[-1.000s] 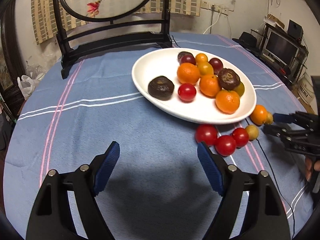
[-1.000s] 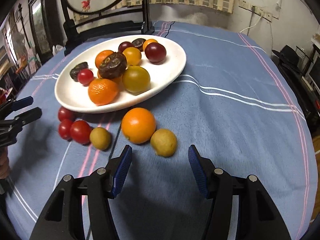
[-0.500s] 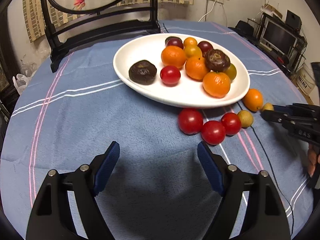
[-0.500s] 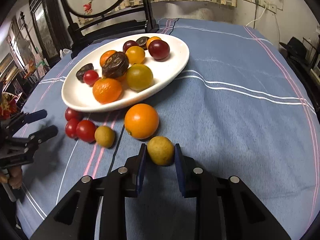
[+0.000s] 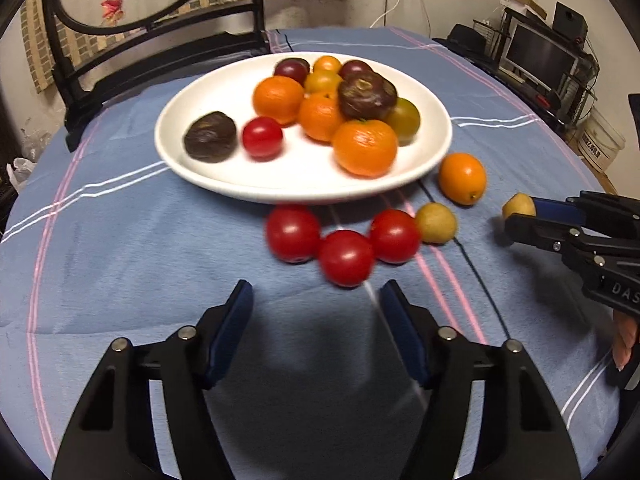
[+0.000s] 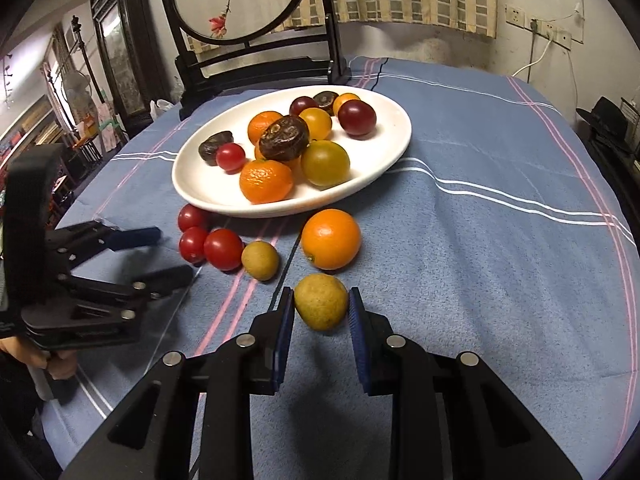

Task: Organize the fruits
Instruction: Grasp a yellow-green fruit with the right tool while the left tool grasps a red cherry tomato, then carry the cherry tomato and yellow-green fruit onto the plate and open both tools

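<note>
A white plate (image 5: 304, 184) (image 6: 384, 160) holds several oranges, tomatoes and dark fruits. In front of it on the blue cloth lie three red tomatoes (image 5: 346, 258) (image 6: 223, 249), a yellow-brown longan (image 5: 436, 223) (image 6: 260, 260) and an orange (image 5: 462, 178) (image 6: 330, 239). My right gripper (image 6: 321, 310) (image 5: 520, 214) is shut on a second yellow-brown longan (image 6: 321, 301) (image 5: 518, 205) and holds it just above the cloth. My left gripper (image 5: 316, 320) (image 6: 168, 254) is open and empty, just short of the middle red tomato.
A dark wooden stand with a round embroidered screen (image 6: 240, 0) (image 5: 160, 52) stands behind the plate. A thin black cable (image 5: 480, 280) runs across the cloth near the loose fruit. Shelves with a monitor (image 5: 540, 52) stand beyond the table's right edge.
My right gripper closed on the longan and lifted it slightly off the cloth. My left gripper moved forward toward the red tomatoes, still open.
</note>
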`<action>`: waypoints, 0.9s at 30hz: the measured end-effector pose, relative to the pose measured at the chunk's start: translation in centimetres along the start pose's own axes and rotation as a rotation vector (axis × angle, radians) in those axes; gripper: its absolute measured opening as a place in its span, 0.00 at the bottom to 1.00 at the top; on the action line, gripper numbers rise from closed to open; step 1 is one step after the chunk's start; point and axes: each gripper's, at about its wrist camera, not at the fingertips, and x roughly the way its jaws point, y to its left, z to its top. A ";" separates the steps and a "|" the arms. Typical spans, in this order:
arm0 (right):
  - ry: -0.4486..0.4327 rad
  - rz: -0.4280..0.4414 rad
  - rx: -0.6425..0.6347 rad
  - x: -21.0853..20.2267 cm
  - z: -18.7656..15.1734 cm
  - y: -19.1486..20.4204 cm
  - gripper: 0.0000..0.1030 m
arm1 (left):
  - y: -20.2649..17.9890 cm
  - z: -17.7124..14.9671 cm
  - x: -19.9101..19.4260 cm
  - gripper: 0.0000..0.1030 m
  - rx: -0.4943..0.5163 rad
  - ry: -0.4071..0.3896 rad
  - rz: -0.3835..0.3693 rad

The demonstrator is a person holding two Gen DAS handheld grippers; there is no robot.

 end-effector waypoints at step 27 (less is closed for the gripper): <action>-0.018 0.052 -0.025 -0.8 -0.3 0.7 0.27 | -0.2 -0.8 -1.1 0.27 -0.026 0.006 -0.078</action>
